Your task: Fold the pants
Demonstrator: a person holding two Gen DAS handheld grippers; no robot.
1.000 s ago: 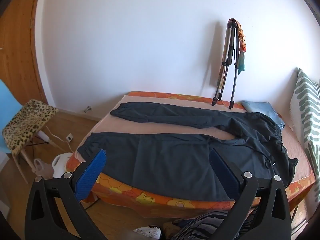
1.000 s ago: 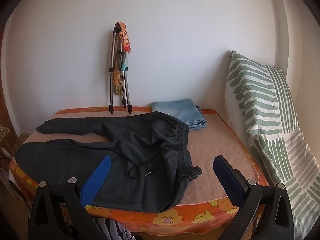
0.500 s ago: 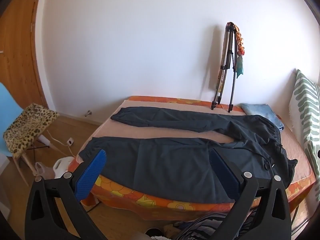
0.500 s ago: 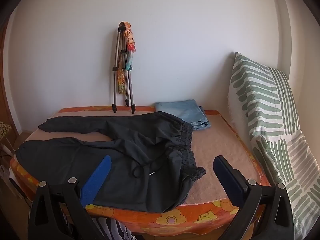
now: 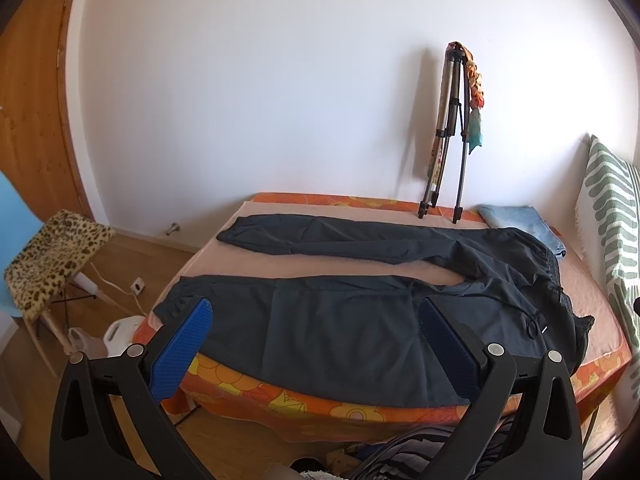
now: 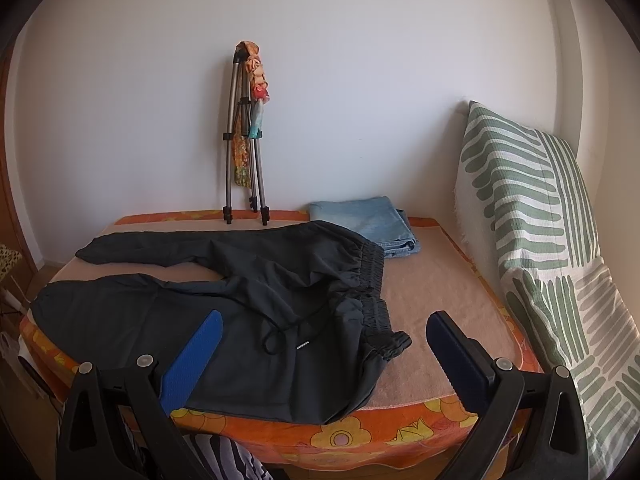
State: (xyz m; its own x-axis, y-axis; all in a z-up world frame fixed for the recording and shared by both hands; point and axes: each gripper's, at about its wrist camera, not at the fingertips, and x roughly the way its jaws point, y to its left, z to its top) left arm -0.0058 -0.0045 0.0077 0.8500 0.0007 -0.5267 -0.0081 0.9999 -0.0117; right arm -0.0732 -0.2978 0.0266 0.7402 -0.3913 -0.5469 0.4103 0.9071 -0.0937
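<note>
Dark grey pants (image 5: 352, 320) lie spread flat on the bed (image 5: 304, 400), unfolded — legs point to the left side, waistband (image 6: 374, 280) to the right. Far leg (image 5: 328, 236) runs near the wall side, near leg (image 5: 300, 312) along the front edge of the bed, slightly overhanging the orange floral cover. Bare pinkish top sheet shows in the gap between the two legs. Drawstring (image 6: 284, 332) sits loose on the front of the pants near the waist; waistband corner (image 6: 394, 342) is rumpled.

Left gripper (image 5: 316, 344) hovers off the front edge of the bed, facing the near leg, fingers (image 5: 182, 348) spread wide, nothing between them, no contact with the fabric. Right gripper (image 6: 324, 356) hovers in front of the waist end, fingers (image 6: 192, 356) also spread wide and holding nothing.

Folded light blue jeans (image 6: 368, 220) sit at the back right of the bed, just beside the waistband. Tripod (image 6: 244, 140) with colourful cloth tied to it stands on the bed's far edge, leaning on the white wall. Green-and-white patterned cushion (image 6: 532, 220) stands upright along the right side. Left of the bed — leopard-print stool (image 5: 52, 256) on the wooden floor, white cable and plug (image 5: 136, 286) near it. Striped fabric (image 5: 420, 456) shows at the bottom of the left view, below the fingers.
</note>
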